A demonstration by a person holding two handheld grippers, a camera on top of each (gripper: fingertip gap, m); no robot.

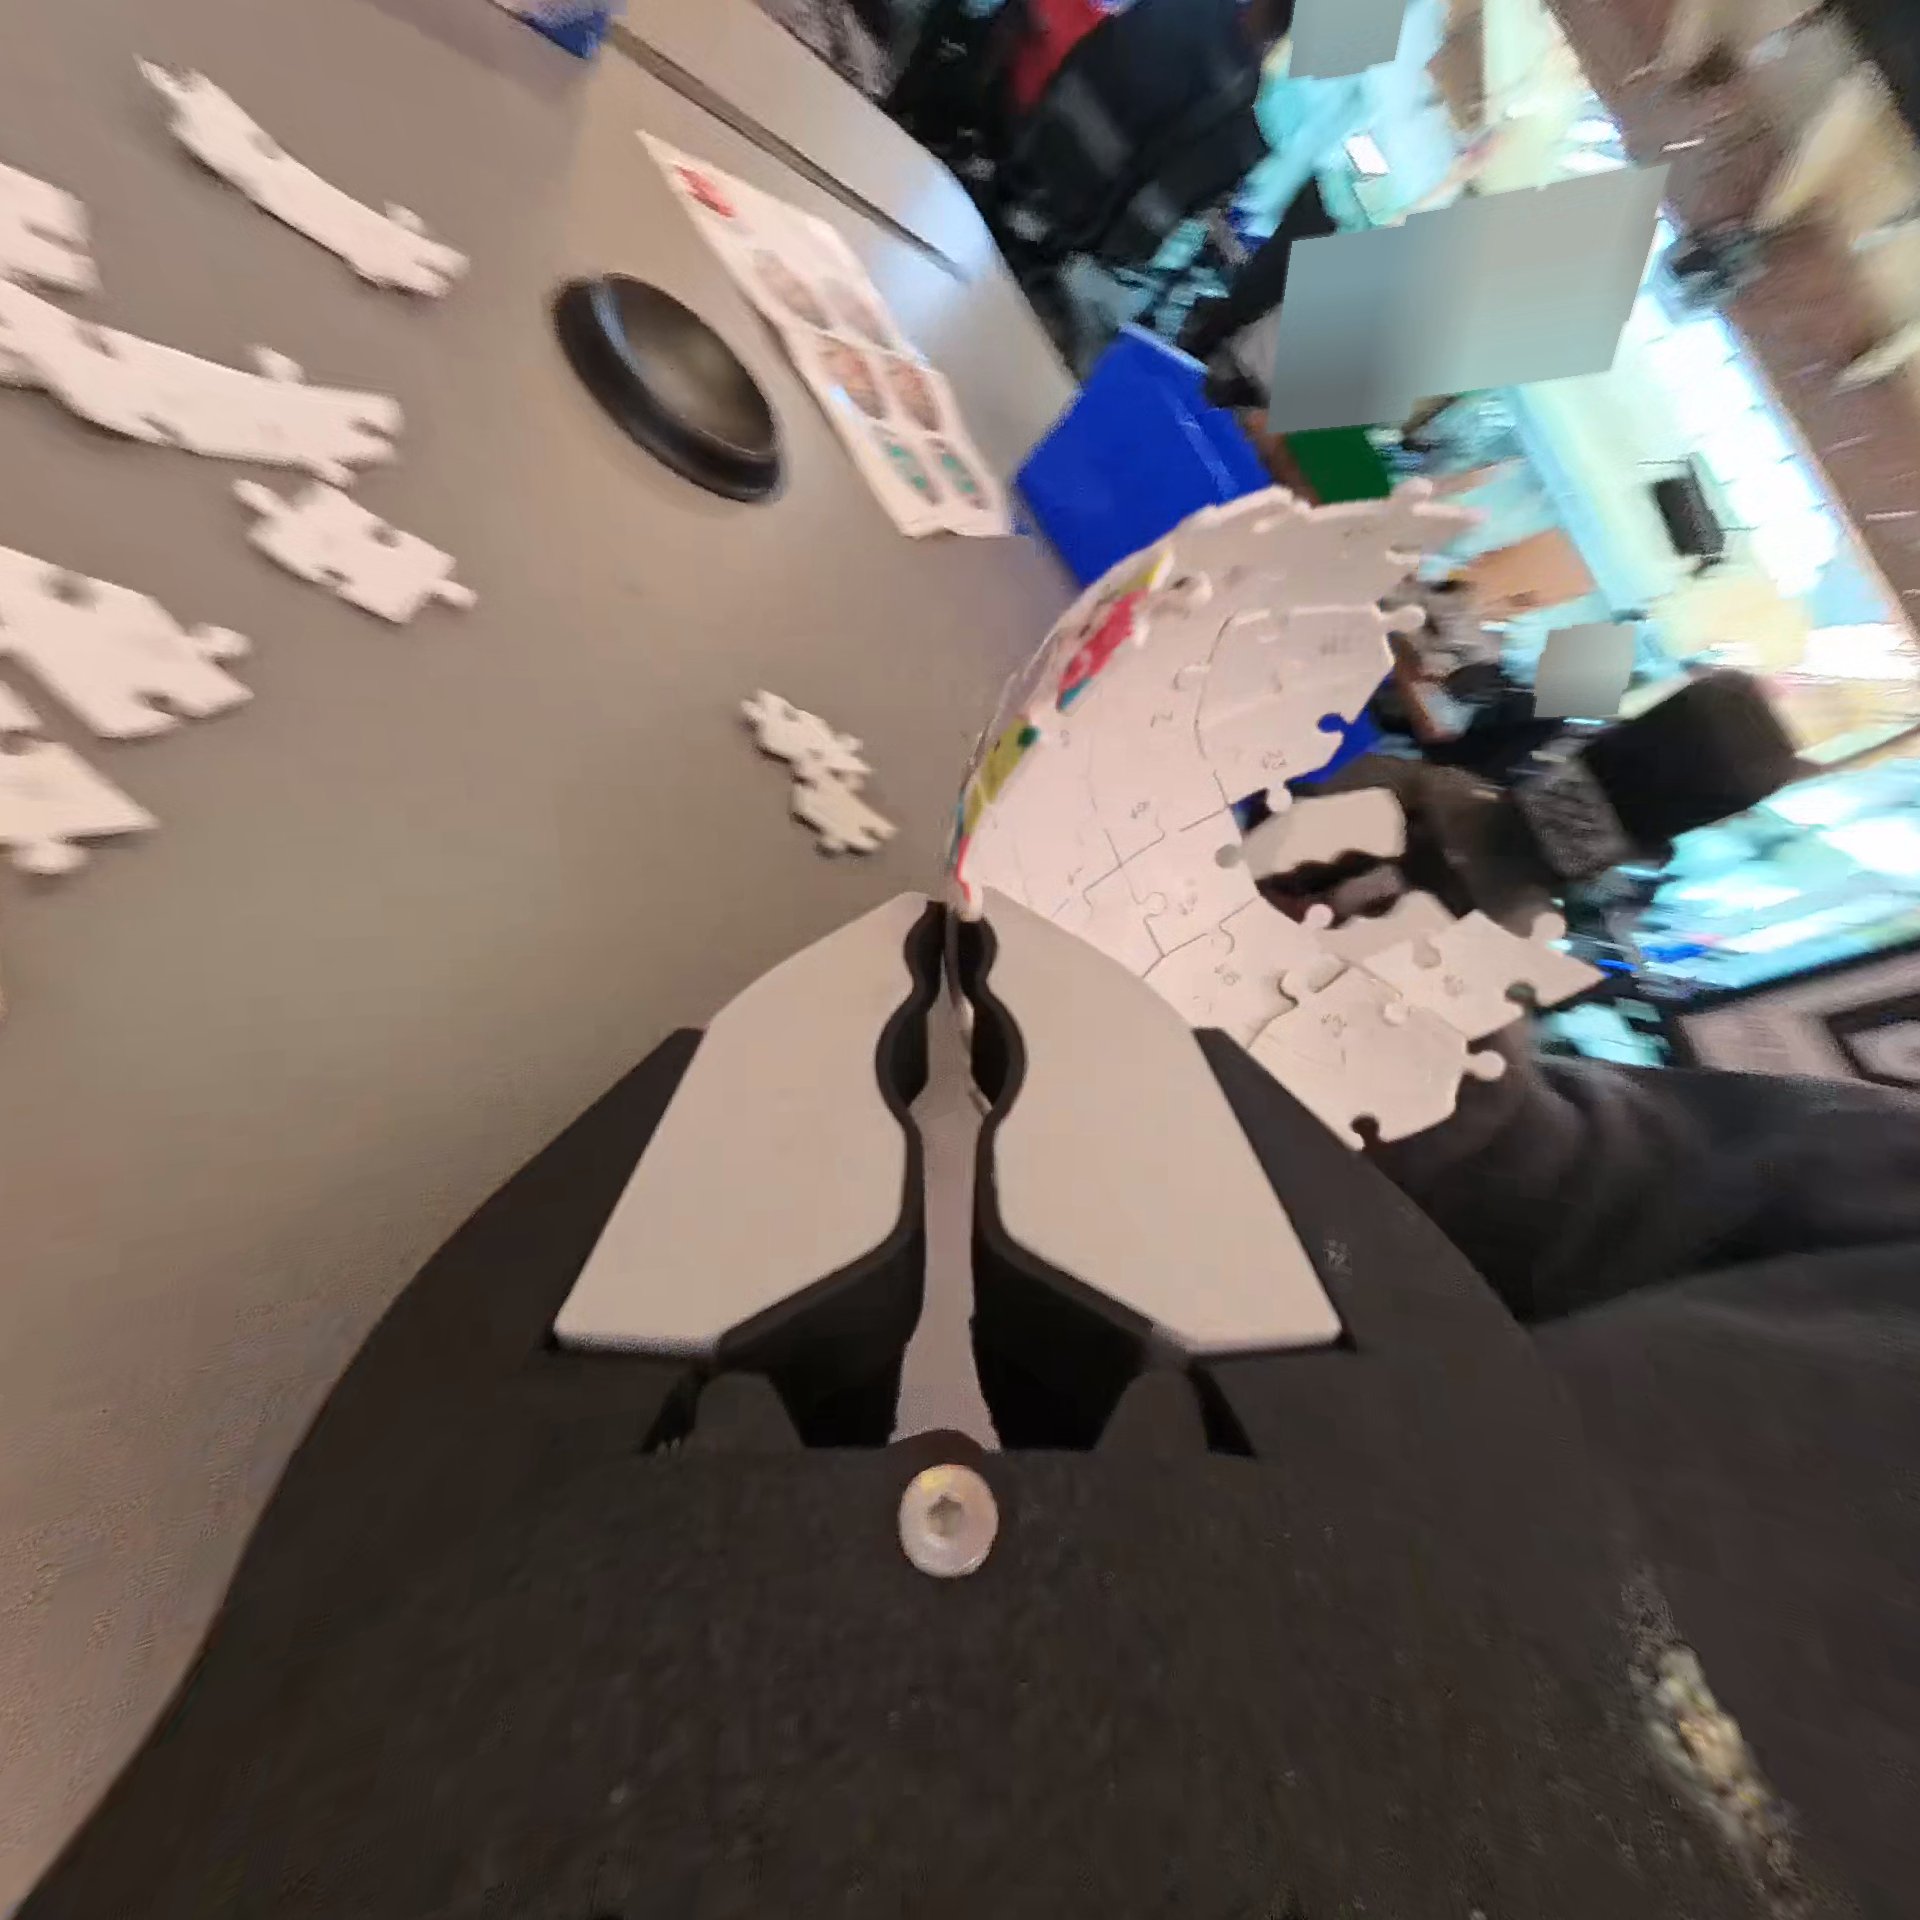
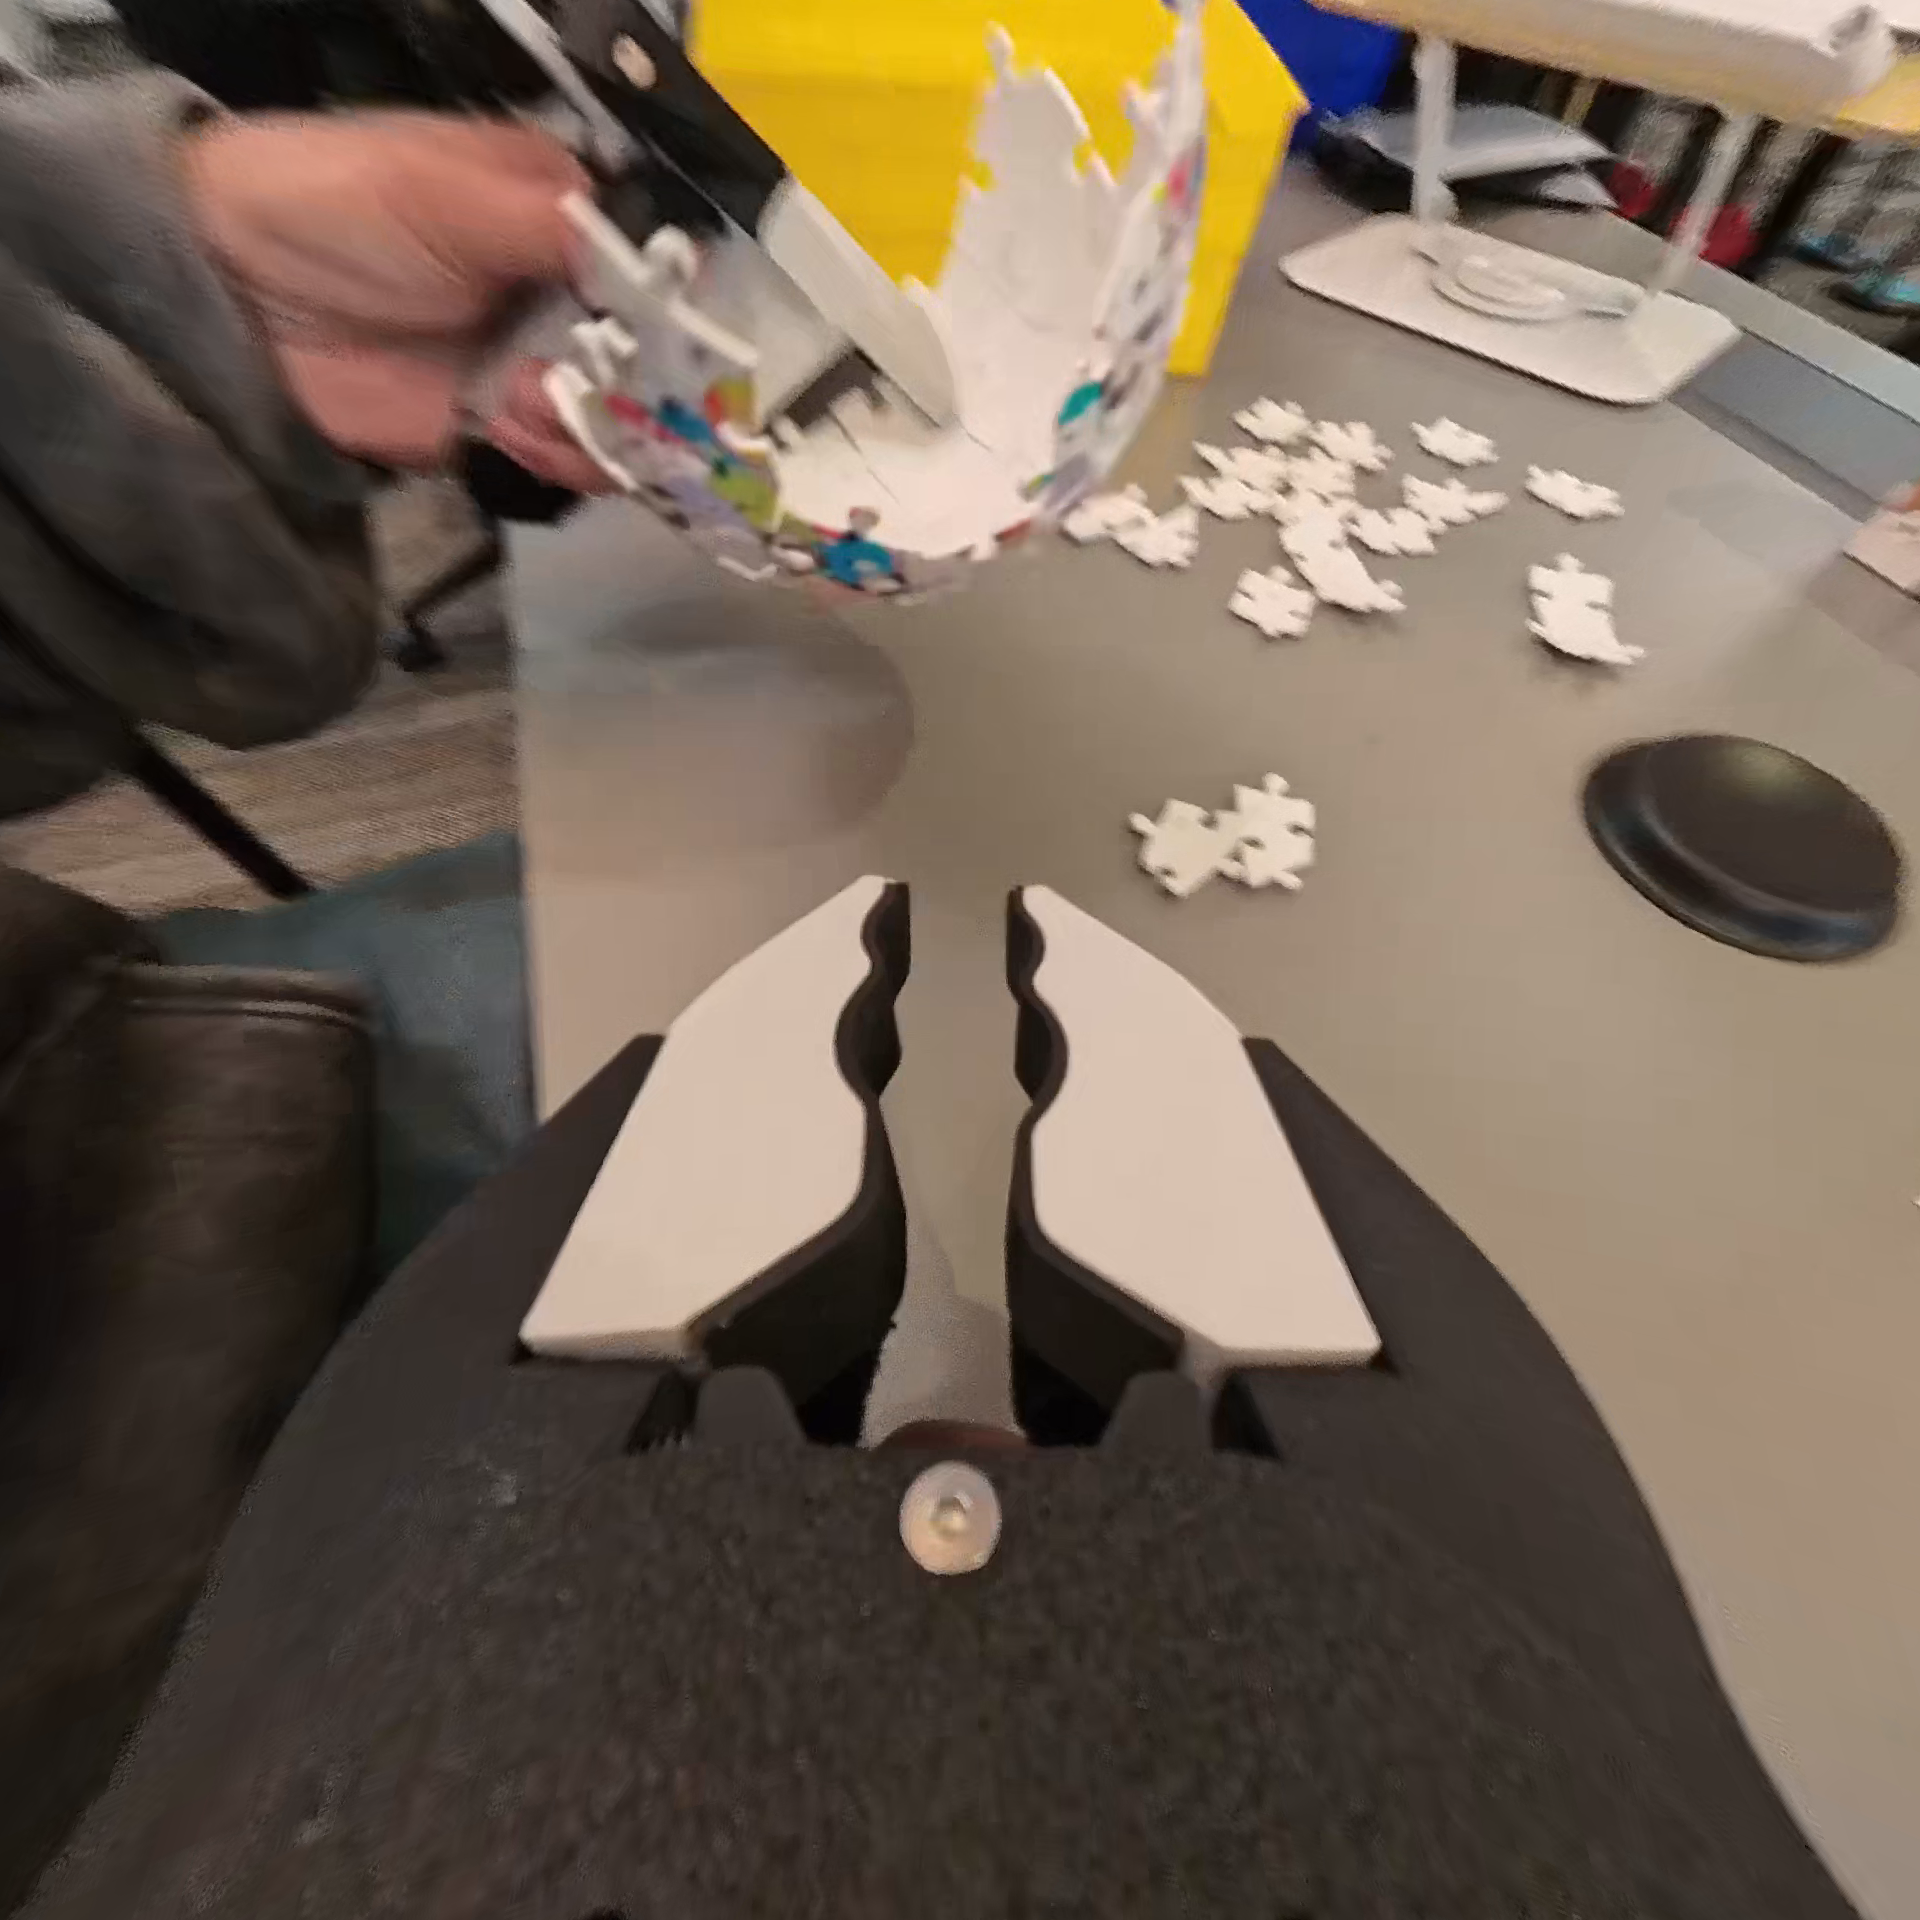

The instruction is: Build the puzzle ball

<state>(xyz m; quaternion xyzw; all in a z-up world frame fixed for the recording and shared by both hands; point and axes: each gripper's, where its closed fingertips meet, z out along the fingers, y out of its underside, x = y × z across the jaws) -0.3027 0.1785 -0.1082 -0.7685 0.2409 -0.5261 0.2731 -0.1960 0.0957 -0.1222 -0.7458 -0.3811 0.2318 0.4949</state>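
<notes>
Left wrist view | left gripper (image 1: 951, 925) clamps puzzle ball (image 1: 1195, 831) | right gripper (image 2: 958, 904) parted

Grey table (image 2: 1351, 1143): loose white puzzle pieces (image 2: 1320, 509), leaflet (image 1: 831, 332).

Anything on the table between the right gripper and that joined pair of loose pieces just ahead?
Nothing: in the right wrist view, only bare grey table separates the open right gripper from the joined pair.

Both the left gripper (image 1: 951, 925) and the right gripper (image 2: 958, 899) have a black, grainy body, pale grey fingers (image 2: 748, 1143) lined inside with wavy black pads (image 2: 878, 997), and a silver hex screw (image 2: 950, 1522) behind the jaws. The person's sleeve (image 2: 125, 436) is grey.
</notes>
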